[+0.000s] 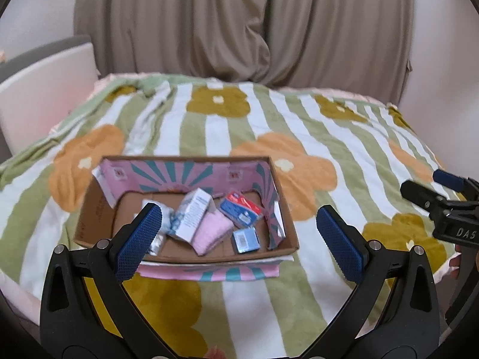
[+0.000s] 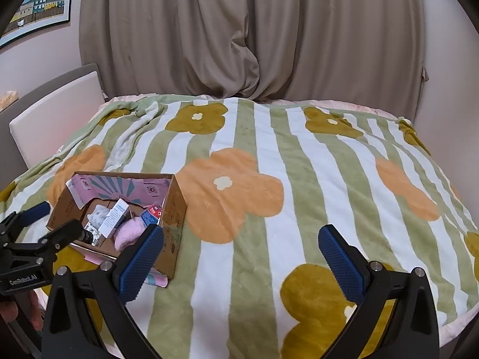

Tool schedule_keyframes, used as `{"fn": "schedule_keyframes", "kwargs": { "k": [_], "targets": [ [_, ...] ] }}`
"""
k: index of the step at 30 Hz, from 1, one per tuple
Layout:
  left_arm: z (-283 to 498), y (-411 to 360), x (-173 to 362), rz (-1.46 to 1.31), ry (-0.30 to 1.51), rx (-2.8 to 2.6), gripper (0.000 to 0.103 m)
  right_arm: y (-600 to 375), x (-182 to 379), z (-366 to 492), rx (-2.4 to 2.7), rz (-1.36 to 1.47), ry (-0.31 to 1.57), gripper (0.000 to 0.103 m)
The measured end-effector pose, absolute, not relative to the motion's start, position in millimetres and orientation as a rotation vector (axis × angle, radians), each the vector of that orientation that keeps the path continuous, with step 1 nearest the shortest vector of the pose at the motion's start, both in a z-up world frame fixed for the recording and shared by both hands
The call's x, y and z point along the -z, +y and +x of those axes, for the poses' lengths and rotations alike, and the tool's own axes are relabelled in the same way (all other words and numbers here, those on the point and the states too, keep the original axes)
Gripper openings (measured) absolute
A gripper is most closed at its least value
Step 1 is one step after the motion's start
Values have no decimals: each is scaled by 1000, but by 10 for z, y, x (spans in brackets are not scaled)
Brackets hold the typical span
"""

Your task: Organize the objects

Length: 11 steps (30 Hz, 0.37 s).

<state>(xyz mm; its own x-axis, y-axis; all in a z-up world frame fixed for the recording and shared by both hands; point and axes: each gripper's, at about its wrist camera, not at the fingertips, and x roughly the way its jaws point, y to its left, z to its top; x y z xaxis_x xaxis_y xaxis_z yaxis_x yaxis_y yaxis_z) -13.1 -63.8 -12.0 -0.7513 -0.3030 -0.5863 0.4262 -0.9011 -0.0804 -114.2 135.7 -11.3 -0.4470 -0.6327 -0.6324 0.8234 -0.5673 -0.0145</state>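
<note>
An open cardboard box (image 1: 278, 185) with a pink patterned lining lies on the flowered blanket (image 1: 344, 137). Inside are a white carton (image 1: 193, 214), a pink fuzzy item (image 1: 211, 232), a red-and-blue packet (image 1: 241, 209), a small blue packet (image 1: 246, 239) and a patterned white bundle, partly hidden by my left finger. My left gripper (image 1: 239, 240) is open and empty, just before the box's near wall. My right gripper (image 2: 241, 258) is open and empty, over the blanket right of the box (image 2: 175, 206). Each gripper shows in the other's view, the right one (image 1: 443, 197) and the left one (image 2: 39, 227).
The blanket (image 2: 299, 194) covers a round-edged surface. A beige curtain (image 2: 239, 30) hangs behind it. A pale chair back (image 2: 57, 113) stands at the left. A framed picture (image 2: 39, 3) hangs on the wall.
</note>
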Motion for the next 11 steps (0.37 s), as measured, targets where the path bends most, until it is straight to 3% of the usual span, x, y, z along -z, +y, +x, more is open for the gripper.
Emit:
{"fn": "schedule_keyframes", "kwargs": {
  "k": [11],
  "targets": [
    [0, -584, -54, 703, 266, 2614, 103, 1345, 112, -1108, 2076, 734, 405, 103]
  ]
}}
